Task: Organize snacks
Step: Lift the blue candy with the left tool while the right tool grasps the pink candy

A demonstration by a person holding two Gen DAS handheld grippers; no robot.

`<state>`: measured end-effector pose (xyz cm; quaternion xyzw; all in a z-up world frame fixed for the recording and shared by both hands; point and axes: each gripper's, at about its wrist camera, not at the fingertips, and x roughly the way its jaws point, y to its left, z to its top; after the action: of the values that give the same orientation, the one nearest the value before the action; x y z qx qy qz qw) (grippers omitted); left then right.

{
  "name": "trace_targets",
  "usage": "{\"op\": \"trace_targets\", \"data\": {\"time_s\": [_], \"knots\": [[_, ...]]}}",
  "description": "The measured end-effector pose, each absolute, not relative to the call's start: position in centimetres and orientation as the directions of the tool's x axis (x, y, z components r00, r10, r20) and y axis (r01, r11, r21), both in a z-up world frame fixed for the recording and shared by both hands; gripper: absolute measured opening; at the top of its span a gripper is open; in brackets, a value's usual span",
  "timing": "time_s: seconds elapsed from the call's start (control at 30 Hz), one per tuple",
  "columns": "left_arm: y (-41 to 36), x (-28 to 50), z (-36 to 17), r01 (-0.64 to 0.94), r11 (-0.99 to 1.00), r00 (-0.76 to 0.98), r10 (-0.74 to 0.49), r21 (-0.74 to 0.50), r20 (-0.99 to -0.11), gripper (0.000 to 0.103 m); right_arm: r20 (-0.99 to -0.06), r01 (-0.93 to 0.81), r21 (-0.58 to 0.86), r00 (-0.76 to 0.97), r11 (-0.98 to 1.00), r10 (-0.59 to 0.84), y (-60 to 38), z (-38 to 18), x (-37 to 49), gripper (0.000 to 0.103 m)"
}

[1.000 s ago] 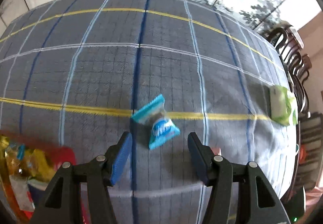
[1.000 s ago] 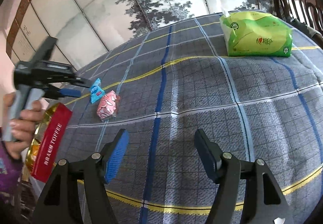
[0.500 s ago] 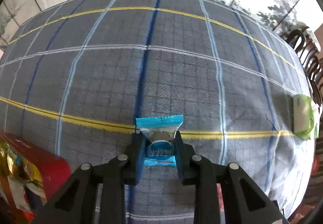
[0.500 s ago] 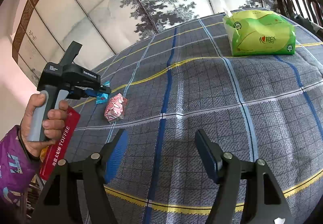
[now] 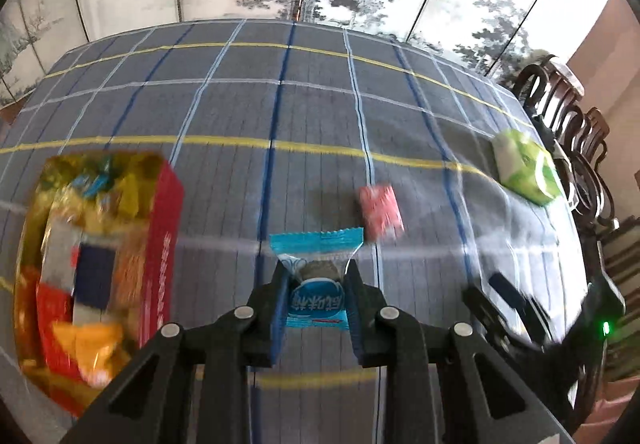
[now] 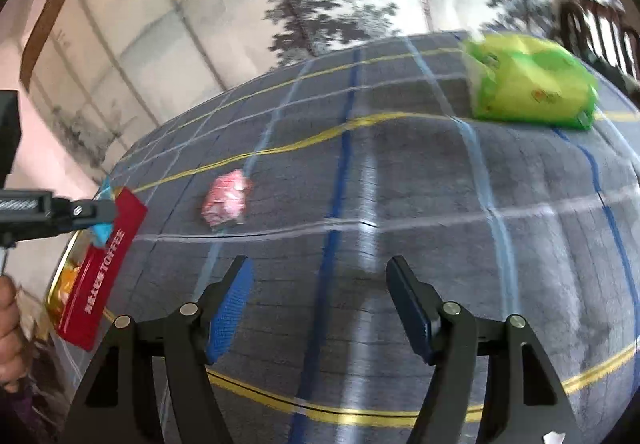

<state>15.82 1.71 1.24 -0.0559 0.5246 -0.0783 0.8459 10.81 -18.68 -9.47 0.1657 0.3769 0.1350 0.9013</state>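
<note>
My left gripper (image 5: 316, 284) is shut on a blue-wrapped candy (image 5: 316, 276) and carries it above the checked tablecloth, right of the red toffee box (image 5: 160, 244), which holds several wrapped snacks. In the right wrist view the left gripper (image 6: 100, 216) hangs over the box's (image 6: 100, 272) far end with the blue candy (image 6: 102, 232). A pink-wrapped candy (image 5: 380, 210) lies on the cloth beyond the blue one; in the right wrist view the pink candy (image 6: 226, 200) sits ahead and left of my right gripper (image 6: 320, 296). The right gripper is open with nothing between its fingers.
A green tissue pack (image 6: 528, 84) lies at the table's far right, seen as the tissue pack (image 5: 524, 168) in the left wrist view. Dark wooden chairs (image 5: 560, 104) stand beyond the right edge. A person's hand (image 6: 10, 336) holds the left gripper's handle.
The left gripper closed on the blue candy, lifted it off the cloth and carried it towards the red box. The right gripper shifted slightly and stayed open.
</note>
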Motion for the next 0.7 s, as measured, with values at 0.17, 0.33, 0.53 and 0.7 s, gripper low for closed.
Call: {"op": "trace_targets", "data": {"time_s": [0.17,0.33,0.53,0.7], "knots": [[3.3,13.4,2.2,0.049,0.970,0.431,-0.234,-0.236,-0.871,0.026,-0.612,-0.213,0.375,0.674,0.902,0.414,-13.9,-7.2,13.4,0.066],[5.0,11.5,3.3,0.021,0.968,0.443,-0.235,-0.252,-0.865,0.026,-0.655,-0.245,0.296,0.651,0.923,0.383,-9.5,-6.9,16.8,0.066],[6.7,10.3,4.3,0.002,0.972,0.471,-0.207,-0.234,-0.857,0.026,-0.718,-0.209,0.240,0.619,0.948,0.318,-8.1,-8.0,19.9,0.052],[8.6,9.6,4.9,-0.040,0.975,0.493,-0.169,-0.217,-0.853,0.026,-0.745,-0.238,0.197,0.594,0.951,0.303,-7.3,-8.9,19.8,0.027]]}}
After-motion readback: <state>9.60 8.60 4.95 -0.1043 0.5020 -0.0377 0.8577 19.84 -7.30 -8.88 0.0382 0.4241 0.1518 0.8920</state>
